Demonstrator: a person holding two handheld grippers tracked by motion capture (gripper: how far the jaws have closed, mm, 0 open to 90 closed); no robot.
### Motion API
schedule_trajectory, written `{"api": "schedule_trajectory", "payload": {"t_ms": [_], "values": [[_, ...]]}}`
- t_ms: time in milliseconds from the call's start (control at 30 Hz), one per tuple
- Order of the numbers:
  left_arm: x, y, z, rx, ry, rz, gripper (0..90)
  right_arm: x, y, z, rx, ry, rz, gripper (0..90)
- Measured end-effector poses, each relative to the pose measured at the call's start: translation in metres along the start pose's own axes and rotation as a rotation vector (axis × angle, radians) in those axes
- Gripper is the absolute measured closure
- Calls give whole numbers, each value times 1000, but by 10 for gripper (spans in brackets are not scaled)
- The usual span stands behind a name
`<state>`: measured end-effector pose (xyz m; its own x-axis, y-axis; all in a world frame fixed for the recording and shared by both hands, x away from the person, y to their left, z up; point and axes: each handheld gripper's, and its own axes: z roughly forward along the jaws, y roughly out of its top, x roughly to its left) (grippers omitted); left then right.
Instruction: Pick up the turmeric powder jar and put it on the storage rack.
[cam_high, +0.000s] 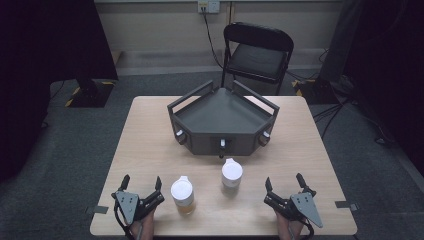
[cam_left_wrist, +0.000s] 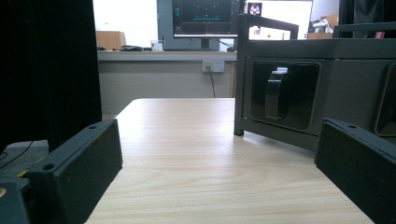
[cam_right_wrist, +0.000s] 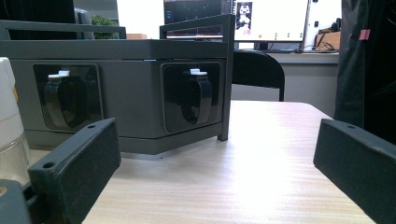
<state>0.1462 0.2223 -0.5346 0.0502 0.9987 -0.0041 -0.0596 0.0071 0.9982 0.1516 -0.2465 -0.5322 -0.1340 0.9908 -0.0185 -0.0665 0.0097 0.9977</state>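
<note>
Light wood-grain table on grey carpet, dark curtains either side, a black folding chair behind the far edge and a wall socket w/ a cable running down. Mid-table sits a dark grey angular rack w/ rails on top and recessed handles on its front faces. Nearer the person stand two bottles: a white-capped one w/ amber liquid just right of the left gripper, and a smaller white bottle btwn it and the rack, close to the rack's front. Right gripper rests at the near-right edge, well apart from both bottles. Both grippers lie low on the table, jaws spread wide, nothing btwn them, touching neither bottle. High view gives the whole layout plus the grey plates on the grippers. Left gripper view instead looks along the tabletop past the rack's left corner to a desk w/ a monitor. Right gripper view shows two of the rack's handle recesses close up, the chair back beyond, monitors in the room, and a sliver of a white bottle at its left edge; can't tell which one.
</note>
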Motion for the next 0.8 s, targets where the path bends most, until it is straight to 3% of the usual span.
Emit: {"api": "schedule_trajectory", "payload": {"t_ms": [133,800], "values": [[0,0,0,0,-1,0,2,4,0,0,1,-25,0,0],[-1,0,0,1,9,0,1,4,0,0,2,-22,0,0]]}}
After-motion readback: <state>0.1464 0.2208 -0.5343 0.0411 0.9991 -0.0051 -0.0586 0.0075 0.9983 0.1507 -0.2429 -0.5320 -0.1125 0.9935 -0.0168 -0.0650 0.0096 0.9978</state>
